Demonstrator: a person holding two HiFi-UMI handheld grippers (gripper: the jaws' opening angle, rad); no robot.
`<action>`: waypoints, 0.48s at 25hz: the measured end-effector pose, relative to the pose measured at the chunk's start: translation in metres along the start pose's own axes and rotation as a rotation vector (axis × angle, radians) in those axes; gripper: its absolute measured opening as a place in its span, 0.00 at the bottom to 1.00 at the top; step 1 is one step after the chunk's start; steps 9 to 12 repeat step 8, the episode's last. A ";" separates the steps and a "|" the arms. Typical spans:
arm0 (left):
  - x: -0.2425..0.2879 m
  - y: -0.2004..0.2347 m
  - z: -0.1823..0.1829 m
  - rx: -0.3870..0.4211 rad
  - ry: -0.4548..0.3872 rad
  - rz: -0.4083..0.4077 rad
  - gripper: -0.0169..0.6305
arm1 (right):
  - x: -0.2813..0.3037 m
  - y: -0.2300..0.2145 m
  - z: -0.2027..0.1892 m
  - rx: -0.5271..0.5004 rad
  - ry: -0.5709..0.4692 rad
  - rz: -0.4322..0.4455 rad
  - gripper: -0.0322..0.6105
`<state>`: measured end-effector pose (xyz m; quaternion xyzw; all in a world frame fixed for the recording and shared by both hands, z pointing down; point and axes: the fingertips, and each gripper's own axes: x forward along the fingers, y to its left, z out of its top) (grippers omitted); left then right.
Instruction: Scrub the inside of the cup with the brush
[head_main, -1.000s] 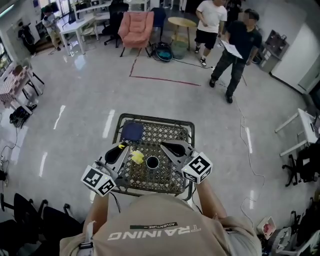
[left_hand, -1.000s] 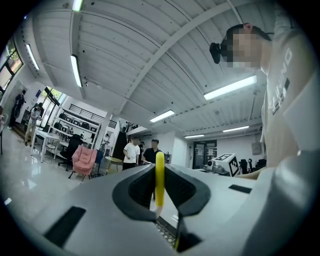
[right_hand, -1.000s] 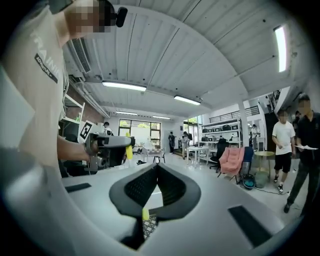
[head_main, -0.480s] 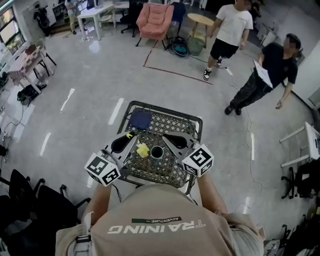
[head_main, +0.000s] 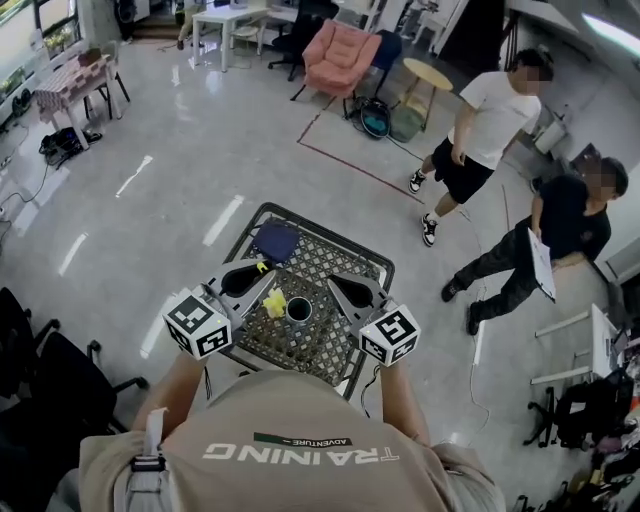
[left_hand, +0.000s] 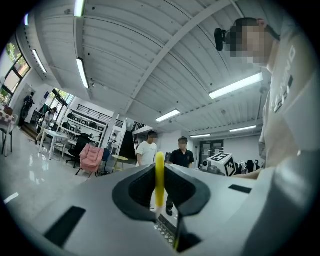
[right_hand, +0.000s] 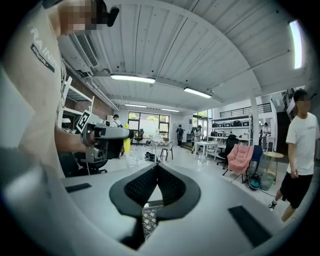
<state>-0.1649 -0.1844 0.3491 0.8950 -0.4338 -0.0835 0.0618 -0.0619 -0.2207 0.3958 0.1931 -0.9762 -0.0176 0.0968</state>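
Observation:
A dark cup (head_main: 298, 309) stands open side up on the lattice table (head_main: 335, 256). My left gripper (head_main: 261, 273) is shut on a yellow brush (head_main: 274, 303), whose head hangs just left of the cup's rim. In the left gripper view the yellow handle (left_hand: 159, 180) runs upright between the left gripper's (left_hand: 159, 169) closed jaws. My right gripper (head_main: 333, 284) hovers just right of the cup, shut and holding nothing. In the right gripper view the right gripper (right_hand: 156, 168) has its black pads together, and the left gripper (right_hand: 106, 140) shows across from it.
A dark blue cloth (head_main: 275, 240) lies at the table's far left corner. Two people (head_main: 478, 130) walk on the floor to the right, beyond the table. Black chairs (head_main: 40, 380) stand close on my left. A pink armchair (head_main: 341, 55) is far back.
The head view has swung left, and the two people have walked rightward and nearer. Both grippers stay at the same spots beside the cup, the brush still held.

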 end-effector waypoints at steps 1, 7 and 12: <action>0.000 -0.001 -0.001 0.004 0.001 -0.005 0.11 | 0.000 0.001 -0.001 -0.005 0.003 0.002 0.08; 0.004 -0.001 0.007 -0.009 0.000 -0.010 0.11 | -0.002 -0.001 0.004 -0.028 0.019 0.016 0.08; 0.005 0.000 0.010 -0.018 -0.004 -0.012 0.11 | -0.002 -0.002 0.006 -0.032 0.021 0.018 0.08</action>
